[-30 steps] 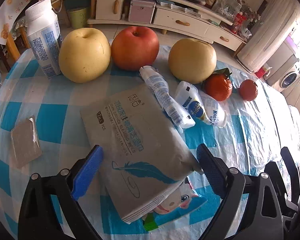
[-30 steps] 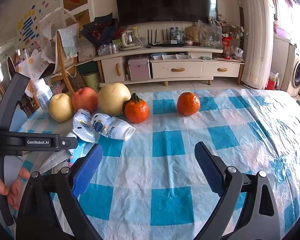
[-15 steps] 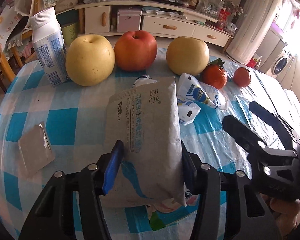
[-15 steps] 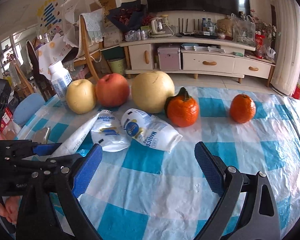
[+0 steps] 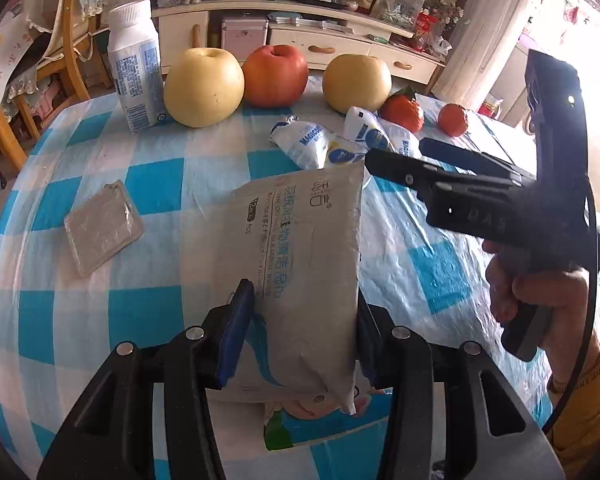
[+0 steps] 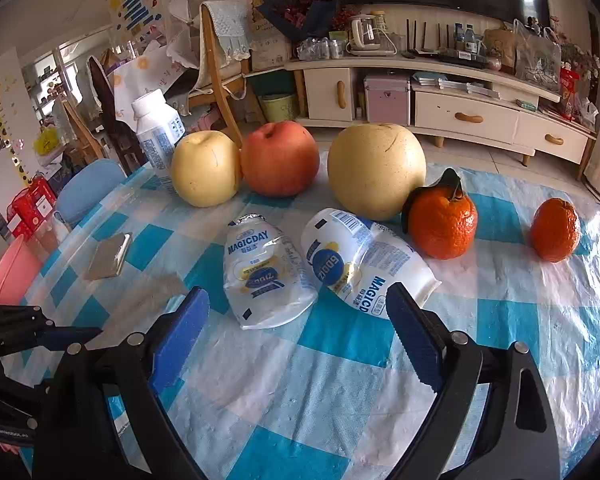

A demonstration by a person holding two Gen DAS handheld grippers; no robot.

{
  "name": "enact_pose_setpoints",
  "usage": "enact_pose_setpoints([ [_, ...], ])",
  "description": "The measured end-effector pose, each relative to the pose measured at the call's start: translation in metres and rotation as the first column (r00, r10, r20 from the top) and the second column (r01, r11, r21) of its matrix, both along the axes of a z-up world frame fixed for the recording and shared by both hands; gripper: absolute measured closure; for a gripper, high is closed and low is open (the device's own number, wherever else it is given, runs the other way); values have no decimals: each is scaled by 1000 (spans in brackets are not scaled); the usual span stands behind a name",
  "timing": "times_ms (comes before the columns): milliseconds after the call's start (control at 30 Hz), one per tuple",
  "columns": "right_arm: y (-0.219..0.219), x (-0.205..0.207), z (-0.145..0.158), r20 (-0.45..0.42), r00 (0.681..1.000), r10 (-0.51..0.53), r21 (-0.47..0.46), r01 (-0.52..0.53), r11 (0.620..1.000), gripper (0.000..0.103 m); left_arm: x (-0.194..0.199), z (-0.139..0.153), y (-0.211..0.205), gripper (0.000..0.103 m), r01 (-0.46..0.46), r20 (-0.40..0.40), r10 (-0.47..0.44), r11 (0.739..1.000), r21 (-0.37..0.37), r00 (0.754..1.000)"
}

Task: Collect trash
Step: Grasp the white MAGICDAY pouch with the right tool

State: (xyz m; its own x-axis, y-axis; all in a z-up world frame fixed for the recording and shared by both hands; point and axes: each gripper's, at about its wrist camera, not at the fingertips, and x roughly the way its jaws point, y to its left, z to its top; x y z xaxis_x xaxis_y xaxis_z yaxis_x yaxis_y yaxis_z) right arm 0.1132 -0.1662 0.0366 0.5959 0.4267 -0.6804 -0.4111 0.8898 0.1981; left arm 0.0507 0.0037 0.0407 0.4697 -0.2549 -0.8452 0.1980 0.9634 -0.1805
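Observation:
My left gripper (image 5: 302, 296) has a grey wet-wipes pack (image 5: 300, 240) between its blue pads. The jaws are still closing and the pads press on the pack's sides; its far end is raised off the checked tablecloth (image 5: 148, 312). A colourful wrapper (image 5: 300, 412) lies under the pack. Two crumpled white MAGICDAY pouches (image 6: 266, 272) (image 6: 360, 264) lie side by side just ahead of my right gripper (image 6: 296, 292). It stands open and is starting to close, with nothing between its fingers. A flat silver packet (image 5: 100, 226) lies to the left.
At the table's far side stand a white bottle (image 5: 136, 64), two yellow pears (image 6: 206, 168) (image 6: 376, 170), a red apple (image 6: 280, 158) and two oranges (image 6: 444, 224) (image 6: 556, 230). A person's hand (image 5: 540, 296) holds the right gripper. Chairs and a pink basin (image 6: 12, 276) sit beyond the left edge.
The left gripper's jaws closed from wide open onto the wipes pack and raised its far end. The right gripper moved closer to the two pouches and tipped down.

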Motion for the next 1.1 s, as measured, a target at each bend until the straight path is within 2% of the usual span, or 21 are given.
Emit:
enact_pose_setpoints([
  [67,3,-3,1,-2,1000,22,11,-22,1000,12,-6,1,1,55,3,-8,-3,1000,-15,1000],
  [200,17,-7,0,11,999,45,-27,-44,999,12,-18,0,8,52,-1,8,1,999,-37,1000],
  [300,20,-5,-7,-8,999,40,-50,-40,998,12,-18,1,12,38,2,33,-2,1000,-16,999],
  [367,20,-2,-13,-33,999,31,-63,-33,997,12,-16,2,14,23,-2,53,1,1000,23,999],
  [500,22,2,-18,-66,997,36,-57,-39,998,12,-8,1,25,18,3,72,-2,1000,-12,997],
  [667,36,6,-21,-76,995,64,-89,-71,993,12,2,-13,36,17,-14,23,15,998,-61,1000],
  [900,45,16,-26,-98,993,66,-129,-78,989,12,4,-17,35,17,24,31,-22,998,-60,999],
  [967,47,18,-26,-98,993,66,-132,-78,988,13,5,-18,33,14,42,38,-40,998,-54,999],
  [1067,49,17,-25,-81,995,55,-164,-68,984,27,9,-21,33,9,47,46,-46,998,-39,998],
  [1100,50,16,-25,-74,996,53,-173,-65,983,35,10,-22,34,8,41,45,-40,999,-29,998],
])
